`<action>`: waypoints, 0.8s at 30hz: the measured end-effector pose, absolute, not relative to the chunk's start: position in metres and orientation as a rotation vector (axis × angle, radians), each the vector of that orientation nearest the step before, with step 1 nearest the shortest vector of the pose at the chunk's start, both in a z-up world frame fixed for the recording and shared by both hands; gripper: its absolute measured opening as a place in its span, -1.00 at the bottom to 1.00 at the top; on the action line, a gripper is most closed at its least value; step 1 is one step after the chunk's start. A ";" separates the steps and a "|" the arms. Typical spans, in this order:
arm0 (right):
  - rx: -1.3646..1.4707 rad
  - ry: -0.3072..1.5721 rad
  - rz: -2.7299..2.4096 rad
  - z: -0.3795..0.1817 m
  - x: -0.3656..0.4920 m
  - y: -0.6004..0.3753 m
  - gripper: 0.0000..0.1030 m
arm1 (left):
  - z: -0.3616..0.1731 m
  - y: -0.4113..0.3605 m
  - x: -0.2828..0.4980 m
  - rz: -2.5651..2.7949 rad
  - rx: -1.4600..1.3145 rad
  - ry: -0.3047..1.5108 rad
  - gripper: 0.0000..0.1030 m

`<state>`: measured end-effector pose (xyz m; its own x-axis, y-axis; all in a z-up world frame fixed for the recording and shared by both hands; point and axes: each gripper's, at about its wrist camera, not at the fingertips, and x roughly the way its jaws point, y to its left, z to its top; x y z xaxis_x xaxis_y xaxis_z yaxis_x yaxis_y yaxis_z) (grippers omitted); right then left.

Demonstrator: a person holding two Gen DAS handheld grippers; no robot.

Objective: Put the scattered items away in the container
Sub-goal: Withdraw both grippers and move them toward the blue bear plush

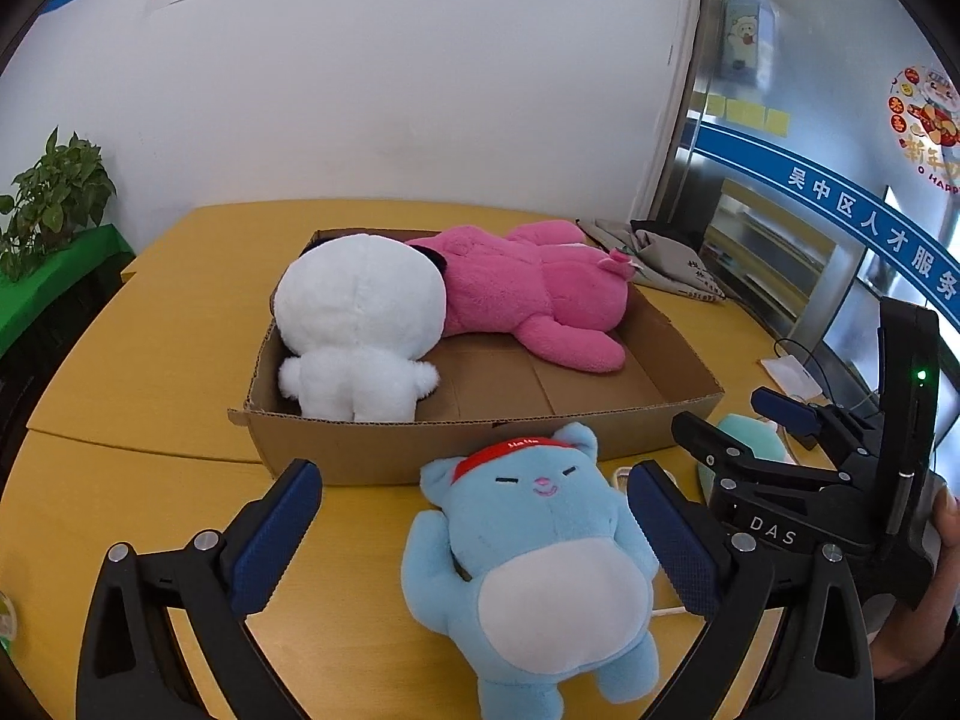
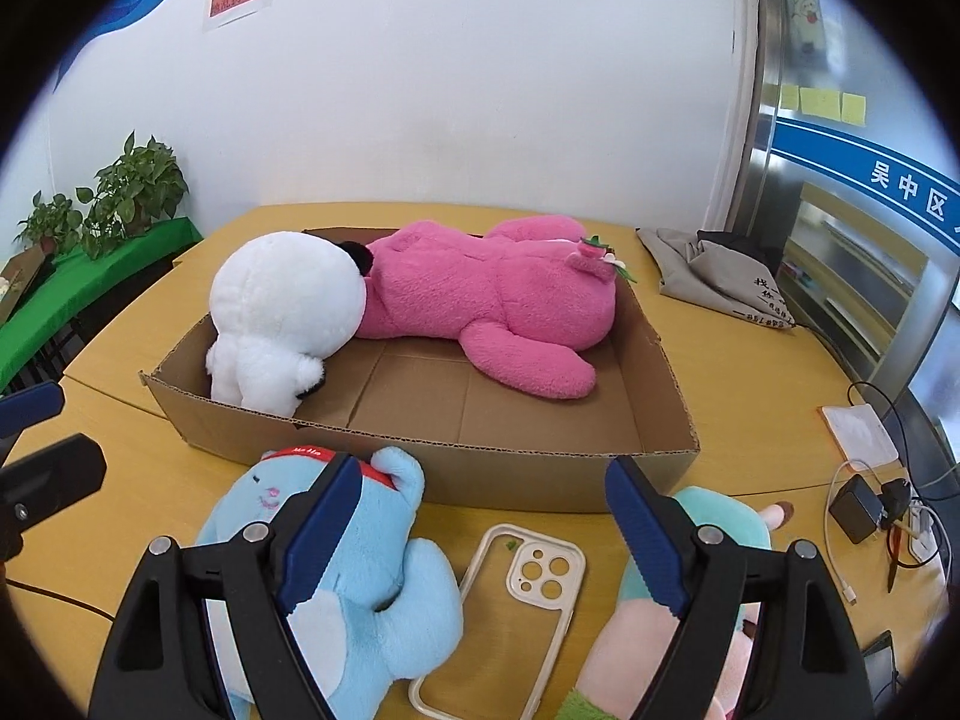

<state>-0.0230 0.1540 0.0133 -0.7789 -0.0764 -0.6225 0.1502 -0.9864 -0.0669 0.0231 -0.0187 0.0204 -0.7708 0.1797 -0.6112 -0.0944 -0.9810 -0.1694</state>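
A shallow cardboard box (image 1: 480, 444) (image 2: 540, 468) holds a white plush (image 1: 360, 324) (image 2: 282, 312) and a pink plush (image 1: 528, 294) (image 2: 492, 306). A light-blue plush with a red cap (image 1: 534, 564) (image 2: 360, 588) lies on the table in front of the box. My left gripper (image 1: 474, 534) is open, its fingers either side of the blue plush. My right gripper (image 2: 480, 540) (image 1: 774, 426) is open above a clear phone case (image 2: 510, 612). A teal and pink plush (image 2: 690, 618) (image 1: 750, 444) lies under its right finger.
The yellow table (image 1: 150, 360) stands against a white wall. A grey cloth bag (image 2: 720, 270) lies at the back right. Cables, a charger (image 2: 858, 507) and a white pad (image 2: 858, 435) lie at the right edge. Potted plants (image 2: 120, 198) stand on a green shelf to the left.
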 end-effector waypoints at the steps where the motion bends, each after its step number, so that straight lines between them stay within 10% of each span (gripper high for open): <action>1: 0.990 0.167 -2.847 0.014 -0.022 0.154 0.62 | 0.018 -0.020 0.023 2.818 -1.001 -0.201 1.00; 24: 1.001 0.138 -2.858 0.011 -0.008 0.157 0.62 | 0.007 -0.030 0.025 2.756 -1.049 -0.271 1.00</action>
<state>-0.0082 0.1567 0.0110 -0.7766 -0.0740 -0.6257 0.1339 -0.9898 -0.0491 0.0251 -0.0305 0.0065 -0.7348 0.2307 -0.6378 -0.1019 -0.9672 -0.2325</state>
